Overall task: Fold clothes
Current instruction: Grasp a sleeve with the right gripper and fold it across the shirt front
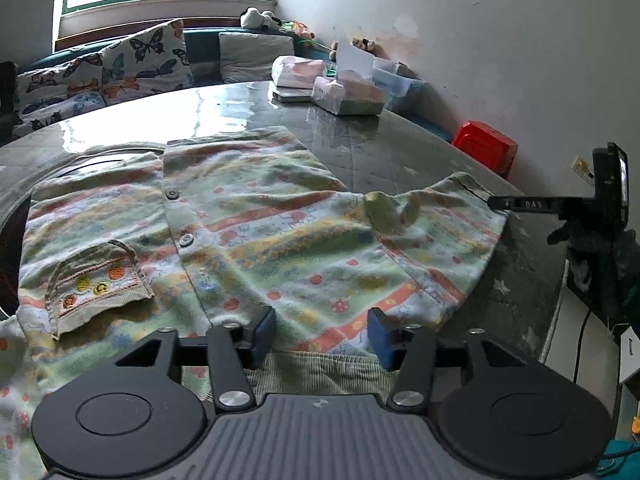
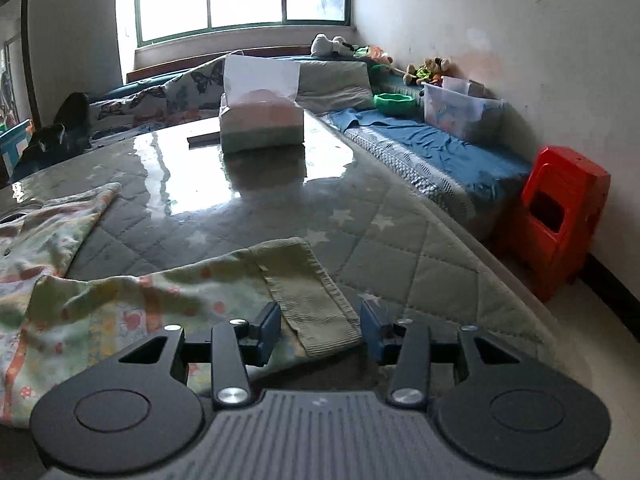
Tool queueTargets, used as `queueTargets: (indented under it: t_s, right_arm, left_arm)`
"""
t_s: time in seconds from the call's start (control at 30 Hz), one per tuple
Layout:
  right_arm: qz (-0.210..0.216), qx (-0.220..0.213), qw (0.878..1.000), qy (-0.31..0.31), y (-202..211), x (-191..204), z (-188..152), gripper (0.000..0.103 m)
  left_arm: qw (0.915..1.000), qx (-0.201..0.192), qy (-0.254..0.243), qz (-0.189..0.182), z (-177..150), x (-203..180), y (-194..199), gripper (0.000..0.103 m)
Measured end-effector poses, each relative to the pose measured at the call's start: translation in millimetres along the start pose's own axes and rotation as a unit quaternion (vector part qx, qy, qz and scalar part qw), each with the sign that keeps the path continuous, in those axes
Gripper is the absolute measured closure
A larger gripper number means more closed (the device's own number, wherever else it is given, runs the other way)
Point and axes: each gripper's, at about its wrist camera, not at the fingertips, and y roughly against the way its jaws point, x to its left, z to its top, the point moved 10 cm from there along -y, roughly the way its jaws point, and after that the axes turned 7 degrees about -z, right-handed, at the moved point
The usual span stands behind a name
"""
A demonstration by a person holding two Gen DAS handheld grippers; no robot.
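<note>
Both your left gripper [image 1: 322, 334] and right gripper [image 2: 320, 330] gape empty over the soft, limp cardigan [image 1: 248, 232]; pinch its ribbed cuff [image 2: 316, 312] between your right fingers.

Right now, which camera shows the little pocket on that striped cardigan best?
The left wrist view: the pocket lies in full sight on the cardigan. The right wrist view shows only a sleeve and cuff, no pocket.

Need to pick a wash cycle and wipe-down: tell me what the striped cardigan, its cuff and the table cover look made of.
Cardigan: soft knit, probably cotton; fuzzy matte surface with printed stripes.
Cuff: ribbed knit; fine parallel ridges.
Table cover: quilted fabric under clear glossy plastic or glass, probably; diamond stitching with window glare.
</note>
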Motion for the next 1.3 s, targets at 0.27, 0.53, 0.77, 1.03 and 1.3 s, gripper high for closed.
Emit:
queueTargets:
  t_s: [0.27, 0.53, 0.77, 1.03, 1.3]
  right_arm:
    - [-0.001, 0.004, 1.000, -0.005, -2.0, 0.5, -3.5, 0.055]
    - [0.030, 0.003, 0.999, -0.031, 7.9, 5.3, -1.1, 0.090]
    - [0.086, -0.044, 0.995, -0.031, 41.8, 33.0, 25.3, 0.093]
    - [0.198, -0.094, 0.976, -0.002, 97.4, 94.7, 67.5, 0.094]
    - [0.301, -0.106, 0.945, 0.074, 134.3, 193.3, 89.4, 0.095]
  left_arm:
    - [0.9993, -0.018, -0.004, 0.031, 6.9, 1.5, 5.0, 0.007]
    - [0.9989, -0.021, 0.006, 0.042, 9.9, 4.5, 5.4, 0.000]
    - [0.9983, -0.020, 0.016, 0.052, 10.0, 10.1, 3.9, 0.000]
    - [0.9966, -0.030, 0.028, 0.071, 10.5, 23.0, 12.7, 0.000]
    - [0.9896, -0.075, 0.065, 0.104, 14.9, 55.7, 46.7, 0.000]
